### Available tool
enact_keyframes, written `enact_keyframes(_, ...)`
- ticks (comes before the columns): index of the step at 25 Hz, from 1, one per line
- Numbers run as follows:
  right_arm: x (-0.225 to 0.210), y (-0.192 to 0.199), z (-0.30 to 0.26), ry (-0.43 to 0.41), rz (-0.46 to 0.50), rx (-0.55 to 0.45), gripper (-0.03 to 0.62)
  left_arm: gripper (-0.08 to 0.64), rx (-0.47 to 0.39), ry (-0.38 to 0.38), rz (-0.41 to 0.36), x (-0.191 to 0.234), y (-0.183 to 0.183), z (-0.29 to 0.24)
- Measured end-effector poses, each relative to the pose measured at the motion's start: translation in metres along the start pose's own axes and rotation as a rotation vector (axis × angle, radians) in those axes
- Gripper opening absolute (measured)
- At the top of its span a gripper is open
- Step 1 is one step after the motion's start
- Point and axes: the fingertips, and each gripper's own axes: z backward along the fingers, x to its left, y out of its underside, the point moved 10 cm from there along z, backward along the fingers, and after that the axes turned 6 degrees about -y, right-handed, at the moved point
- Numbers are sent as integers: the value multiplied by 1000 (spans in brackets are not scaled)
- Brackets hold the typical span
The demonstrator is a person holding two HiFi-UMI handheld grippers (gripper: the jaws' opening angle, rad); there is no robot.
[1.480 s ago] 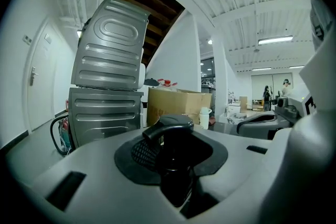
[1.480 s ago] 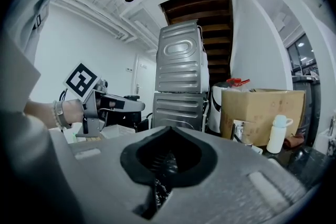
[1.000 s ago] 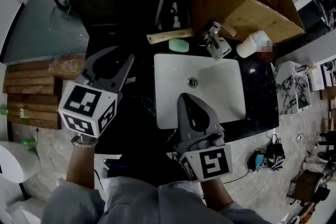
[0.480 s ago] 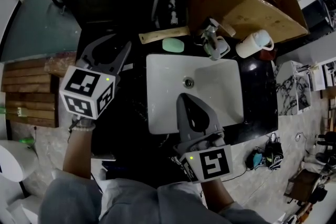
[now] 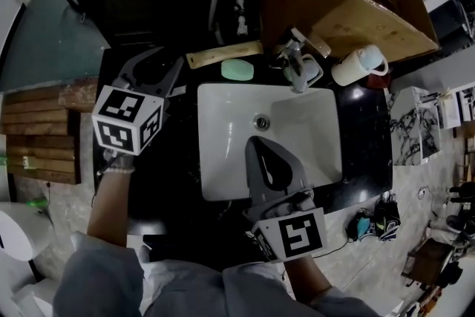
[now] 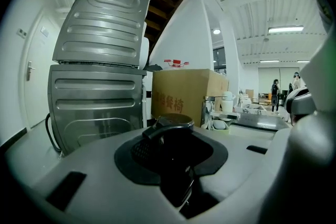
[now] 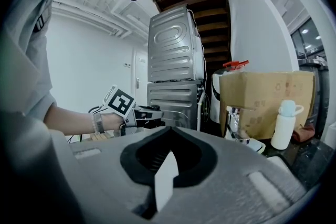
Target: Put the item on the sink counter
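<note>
Left of the sink, over the black counter, my left gripper is half open and pinches the item. It looks small, black and round, a bit shiny. I think it is light, hard and slippery, so squeeze its sides. My right gripper is closed, empty.

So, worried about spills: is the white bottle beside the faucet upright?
Upright: the white bottle stands on its base, lid on top.
</note>
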Motion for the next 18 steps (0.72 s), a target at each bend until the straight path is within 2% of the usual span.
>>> enact_keyframes(10, -16, 7, -8, -14, -16, 10, -3, 117, 40, -3, 11, 7, 23, -37)
enact_keyframes(15, -19, 8, -11, -19, -29, 31, -3, 117, 11, 34, -4, 12, 24, -50)
enact_keyframes(18, -20, 9, -12, -21, -30, 29, -3, 117, -12, 51, 13, 18, 25, -56)
